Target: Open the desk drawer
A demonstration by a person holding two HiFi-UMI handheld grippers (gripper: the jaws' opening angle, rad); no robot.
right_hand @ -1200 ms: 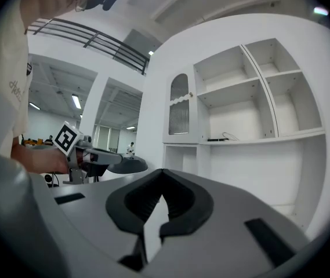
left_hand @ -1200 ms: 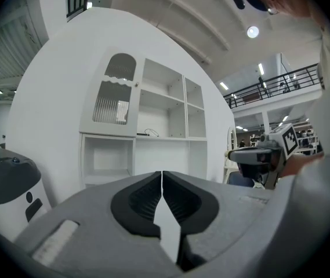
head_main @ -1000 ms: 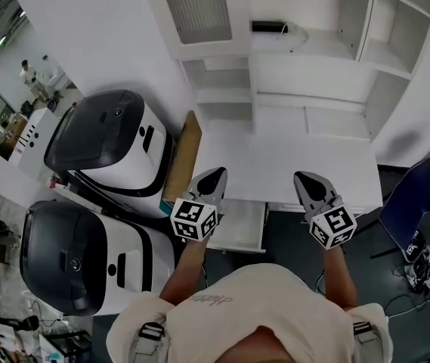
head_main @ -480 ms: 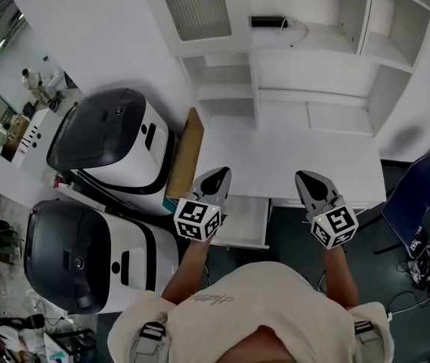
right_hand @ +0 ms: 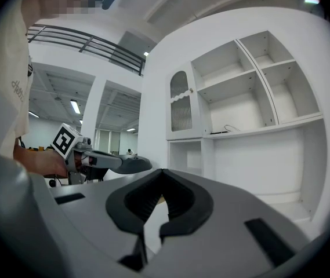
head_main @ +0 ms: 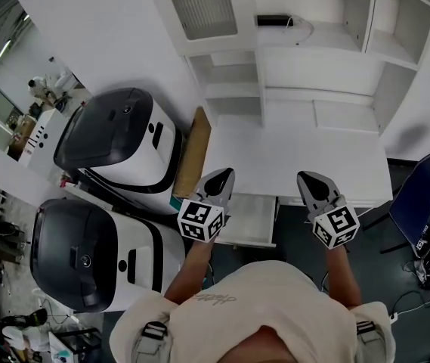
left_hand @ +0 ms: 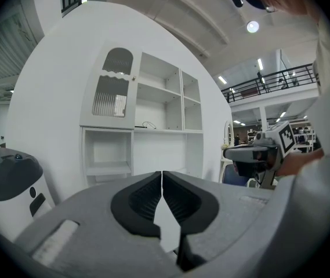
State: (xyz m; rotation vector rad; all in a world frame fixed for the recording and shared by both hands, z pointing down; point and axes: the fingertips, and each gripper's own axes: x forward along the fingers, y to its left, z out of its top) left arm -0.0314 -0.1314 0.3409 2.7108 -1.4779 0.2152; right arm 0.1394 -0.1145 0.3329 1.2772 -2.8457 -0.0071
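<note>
White desk [head_main: 305, 153] with shelving fills the view; its drawer [head_main: 251, 219] juts out below the front edge, towards the left corner. The left gripper [head_main: 221, 175] and right gripper [head_main: 308, 180] hover there, jaws together and empty. The opening looks done, so backing away probably remains.

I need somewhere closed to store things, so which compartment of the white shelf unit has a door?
The top-left one, behind the ribbed glass door; all the others stand open.

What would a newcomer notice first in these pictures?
Two bulky black-and-white machines stand left of the white desk. At its front edge the left gripper and right gripper are both shut and empty, with a pulled-out drawer showing between them, nearer the left one.
</note>
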